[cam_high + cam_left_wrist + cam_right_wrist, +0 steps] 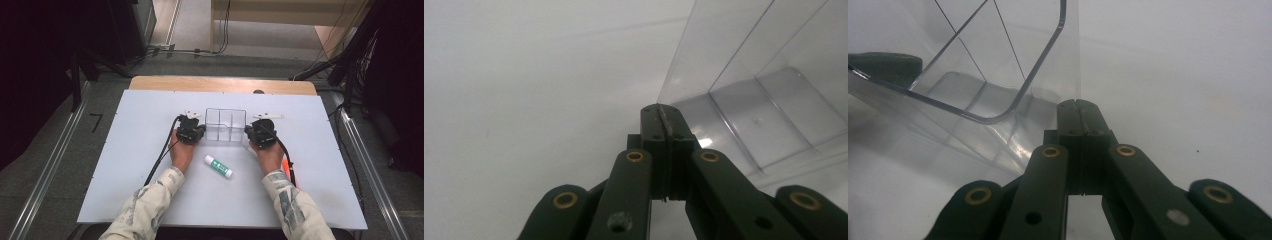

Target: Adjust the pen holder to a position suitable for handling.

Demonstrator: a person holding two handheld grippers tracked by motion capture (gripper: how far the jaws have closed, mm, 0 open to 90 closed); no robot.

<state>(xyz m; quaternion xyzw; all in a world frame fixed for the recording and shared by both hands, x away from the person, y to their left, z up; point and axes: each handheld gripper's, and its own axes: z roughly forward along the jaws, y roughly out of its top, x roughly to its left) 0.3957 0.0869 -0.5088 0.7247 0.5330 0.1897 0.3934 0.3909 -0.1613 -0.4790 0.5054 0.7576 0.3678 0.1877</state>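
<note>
A clear plastic box [225, 125] with inner dividers stands mid-board, and nothing lies in the compartments I can see. My left gripper [196, 127] is at the box's left side and my right gripper [256, 130] at its right side, each held in a hand. In the left gripper view the gripper [663, 111] is shut, its tip right at a lower corner of the box [769, 115]. In the right gripper view the gripper [1079, 106] is also shut, its tip touching the box's [983, 75] outer wall. I see nothing between either pair of jaws.
A white glue stick with a green label [218, 166] lies on the white board [125, 165] between the forearms, nearer the person. Something orange [286, 165] shows by the right wrist. Black cables trail from both grippers. Floor rails run along both sides of the table.
</note>
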